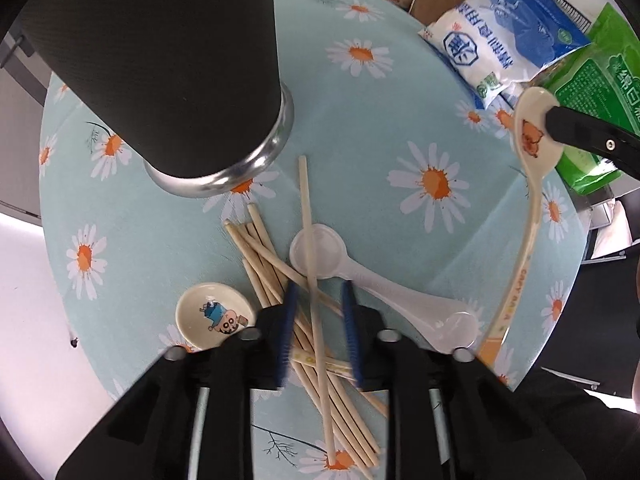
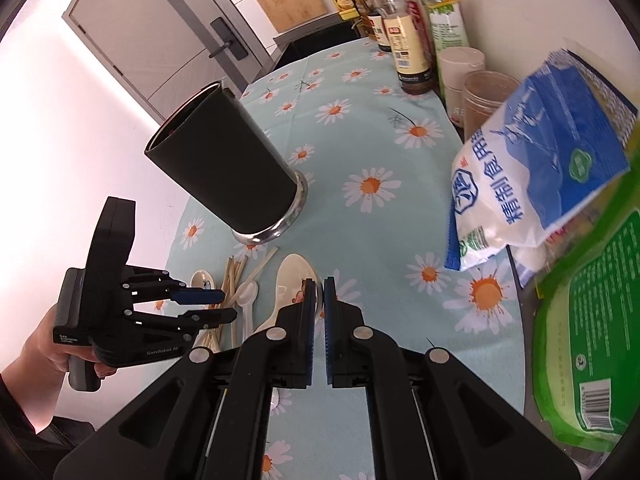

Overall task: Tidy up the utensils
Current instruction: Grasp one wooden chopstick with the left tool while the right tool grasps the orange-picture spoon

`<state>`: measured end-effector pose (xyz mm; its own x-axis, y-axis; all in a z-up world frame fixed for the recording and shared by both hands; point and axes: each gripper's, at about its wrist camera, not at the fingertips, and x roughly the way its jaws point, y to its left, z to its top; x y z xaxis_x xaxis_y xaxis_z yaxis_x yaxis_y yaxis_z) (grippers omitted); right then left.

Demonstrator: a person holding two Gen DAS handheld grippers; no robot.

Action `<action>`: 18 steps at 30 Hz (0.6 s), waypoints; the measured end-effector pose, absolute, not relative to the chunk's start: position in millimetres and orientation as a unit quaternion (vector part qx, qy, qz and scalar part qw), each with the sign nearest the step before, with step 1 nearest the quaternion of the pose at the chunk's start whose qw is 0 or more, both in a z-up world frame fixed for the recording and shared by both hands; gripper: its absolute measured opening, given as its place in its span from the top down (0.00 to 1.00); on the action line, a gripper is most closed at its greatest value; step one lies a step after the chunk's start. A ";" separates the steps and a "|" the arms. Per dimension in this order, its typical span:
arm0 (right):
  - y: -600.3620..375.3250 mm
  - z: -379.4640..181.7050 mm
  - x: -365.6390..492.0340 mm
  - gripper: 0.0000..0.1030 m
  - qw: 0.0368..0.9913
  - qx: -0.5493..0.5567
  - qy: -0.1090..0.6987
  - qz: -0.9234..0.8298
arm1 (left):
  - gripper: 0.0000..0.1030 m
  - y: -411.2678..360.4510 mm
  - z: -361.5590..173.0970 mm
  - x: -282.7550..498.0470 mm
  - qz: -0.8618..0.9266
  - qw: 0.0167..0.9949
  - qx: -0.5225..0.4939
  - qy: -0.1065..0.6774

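Observation:
A tall black utensil holder [image 1: 168,72] with a metal base stands on the daisy tablecloth; it also shows in the right wrist view [image 2: 224,164]. My left gripper [image 1: 318,300] is open, its blue pads either side of a pile of pale chopsticks [image 1: 316,320] that lies over a white plastic spoon [image 1: 372,284]. A small cartoon-printed spoon [image 1: 214,314] lies to the left. My right gripper [image 2: 319,292] is shut on the bowl edge of a cream ceramic spoon [image 2: 290,280] with a pig print, which the left wrist view [image 1: 532,136] shows lifted at the right.
A blue-and-white salt bag [image 2: 532,184] and a green bag [image 2: 592,320] lie at the table's right. Sauce bottles [image 2: 404,40] and jars [image 2: 480,96] stand at the back. The table edge runs along the left, near a door.

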<state>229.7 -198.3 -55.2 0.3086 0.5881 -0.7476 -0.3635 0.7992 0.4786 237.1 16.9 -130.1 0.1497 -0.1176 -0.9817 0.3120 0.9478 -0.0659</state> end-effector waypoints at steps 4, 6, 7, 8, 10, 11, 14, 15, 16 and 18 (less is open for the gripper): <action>-201.6 -52.7 229.1 0.95 0.802 0.113 0.505 0.298 | 0.86 11.8 -134.0 240.5 -0.144 0.750 0.079 0.641; -201.5 -50.7 229.7 0.95 0.803 0.110 0.503 0.300 | 0.92 10.7 -133.6 241.5 -0.141 0.751 0.079 0.640; -201.3 -50.6 229.3 0.95 0.803 0.109 0.503 0.301 | 0.96 12.8 -132.6 241.4 -0.141 0.751 0.077 0.640; -200.5 -50.2 229.5 0.95 0.803 0.108 0.503 0.302 | 0.96 13.2 -132.6 241.4 -0.141 0.752 0.073 0.640; -198.8 -49.0 230.9 0.95 0.803 0.104 0.502 0.305 | 0.96 12.4 -132.4 242.0 -0.137 0.753 0.067 0.640; -197.7 -48.1 231.3 0.95 0.802 0.101 0.502 0.307 | 0.96 13.0 -132.1 242.2 -0.136 0.754 0.062 0.639; -193.4 -47.4 233.3 0.95 0.802 0.094 0.503 0.310 | 0.97 21.5 -127.5 240.7 -0.133 0.759 0.048 0.635; -192.0 -47.0 233.5 0.95 0.802 0.091 0.502 0.310 | 0.97 23.8 -125.4 238.9 -0.133 0.763 0.041 0.632; -190.4 -45.9 233.6 0.95 0.802 0.088 0.501 0.312 | 0.97 26.6 -122.5 236.9 -0.132 0.766 0.037 0.628; -187.1 -44.0 233.8 0.95 0.802 0.081 0.501 0.316 | 0.97 29.8 -116.9 234.6 -0.131 0.773 0.026 0.620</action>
